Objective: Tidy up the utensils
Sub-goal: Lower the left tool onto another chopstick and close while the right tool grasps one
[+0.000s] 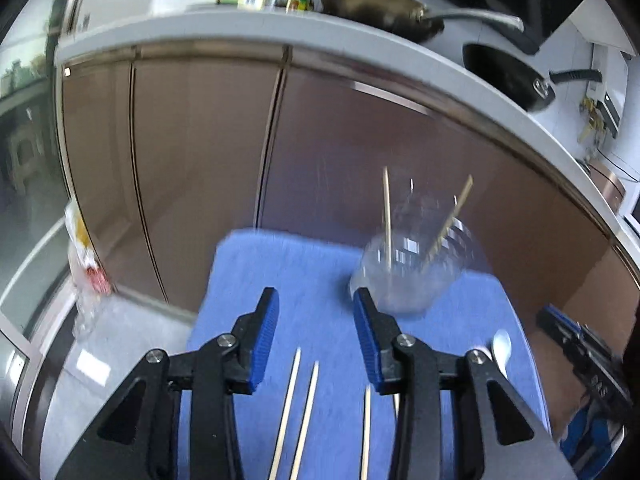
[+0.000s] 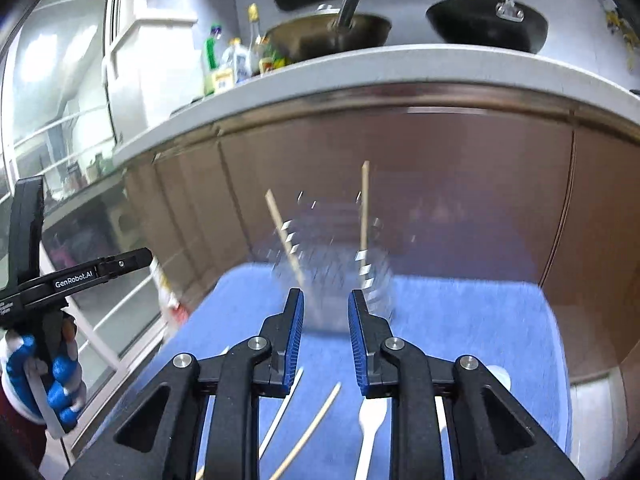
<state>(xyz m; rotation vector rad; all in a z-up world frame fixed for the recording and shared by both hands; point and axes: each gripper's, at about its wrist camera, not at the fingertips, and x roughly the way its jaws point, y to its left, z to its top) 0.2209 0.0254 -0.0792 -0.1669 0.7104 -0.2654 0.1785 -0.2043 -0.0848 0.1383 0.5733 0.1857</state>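
Two wooden chopsticks (image 2: 362, 208) stand in my clear glass cup (image 1: 408, 272); loose chopsticks (image 1: 294, 408) and white spoon (image 2: 370, 420) remain on blue mat (image 1: 304, 272). Both hand-held grippers, left (image 1: 316, 336) and right (image 2: 325, 344), gape empty (frames blurred).

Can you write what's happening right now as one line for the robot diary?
left gripper: open, empty | right gripper: open, empty | clear cup: two chopsticks inside | blue mat: loose chopsticks, white spoon
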